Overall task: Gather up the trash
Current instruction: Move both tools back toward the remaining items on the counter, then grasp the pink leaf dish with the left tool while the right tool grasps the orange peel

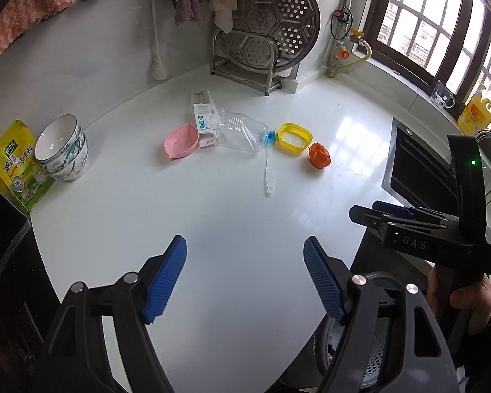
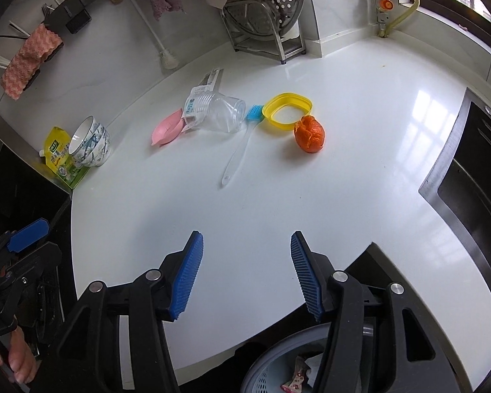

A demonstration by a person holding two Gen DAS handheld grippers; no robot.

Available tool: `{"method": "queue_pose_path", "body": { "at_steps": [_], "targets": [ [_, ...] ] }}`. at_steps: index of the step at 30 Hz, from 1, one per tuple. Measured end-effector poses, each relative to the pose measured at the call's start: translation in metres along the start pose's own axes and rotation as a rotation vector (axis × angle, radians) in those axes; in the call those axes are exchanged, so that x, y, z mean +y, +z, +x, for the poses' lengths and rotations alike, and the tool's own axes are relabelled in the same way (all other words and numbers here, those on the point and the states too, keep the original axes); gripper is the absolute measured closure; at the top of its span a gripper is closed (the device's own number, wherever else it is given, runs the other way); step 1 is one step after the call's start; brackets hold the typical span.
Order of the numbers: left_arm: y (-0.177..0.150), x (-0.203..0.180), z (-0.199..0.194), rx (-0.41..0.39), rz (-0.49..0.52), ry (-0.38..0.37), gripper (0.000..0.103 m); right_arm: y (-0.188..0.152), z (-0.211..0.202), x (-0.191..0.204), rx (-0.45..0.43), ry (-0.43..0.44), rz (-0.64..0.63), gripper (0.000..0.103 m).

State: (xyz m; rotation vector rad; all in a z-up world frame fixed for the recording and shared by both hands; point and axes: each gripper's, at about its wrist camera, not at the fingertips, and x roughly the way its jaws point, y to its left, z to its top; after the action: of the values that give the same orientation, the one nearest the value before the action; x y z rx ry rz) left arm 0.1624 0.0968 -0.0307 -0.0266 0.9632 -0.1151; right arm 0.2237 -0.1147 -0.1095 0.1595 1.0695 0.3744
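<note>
White kitchen counter (image 2: 245, 196): both grippers, left gripper (image 1: 245, 281) and right gripper (image 2: 245, 275), hover released and empty; orange peel (image 2: 310, 133), probably trash, lies upper centre, nearer the right.

Home kitchen: white countertop (image 1: 245, 196), stacked bowls (image 1: 63, 150), steamer rack (image 1: 278, 29).

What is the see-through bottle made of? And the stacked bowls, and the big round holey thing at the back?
The bottle looks like thin clear plastic: you see through it, and it has ribs. The bowls seem glazed ceramic: glossy white with a painted pattern. The round tray looks like stainless steel: grey, shiny, with punched holes.
</note>
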Motion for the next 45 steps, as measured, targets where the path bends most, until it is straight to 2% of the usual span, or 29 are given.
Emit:
{"method": "queue_pose_path", "body": {
  "at_steps": [10,19,33,41,45],
  "targets": [
    [0.024,0.021,0.040,0.026,0.011,-0.017,0.030,0.028,0.029,-0.008,-0.012,-0.033,0.048,0.049],
    [0.038,0.030,0.086,0.066,-0.004,-0.061,0.030,0.043,0.036,-0.015,-0.049,-0.072,0.088,0.047],
    [0.066,0.061,0.145,0.080,-0.014,-0.024,0.027,0.059,0.071,-0.051,-0.061,-0.124,0.177,0.047],
    [0.078,0.080,0.174,0.078,-0.010,-0.025,0.027,0.084,0.094,-0.053,-0.059,-0.171,0.174,0.047],
    [0.084,0.088,0.184,0.056,-0.005,-0.036,0.023,0.091,0.104,-0.051,-0.061,-0.200,0.181,0.047]
  ]
}}
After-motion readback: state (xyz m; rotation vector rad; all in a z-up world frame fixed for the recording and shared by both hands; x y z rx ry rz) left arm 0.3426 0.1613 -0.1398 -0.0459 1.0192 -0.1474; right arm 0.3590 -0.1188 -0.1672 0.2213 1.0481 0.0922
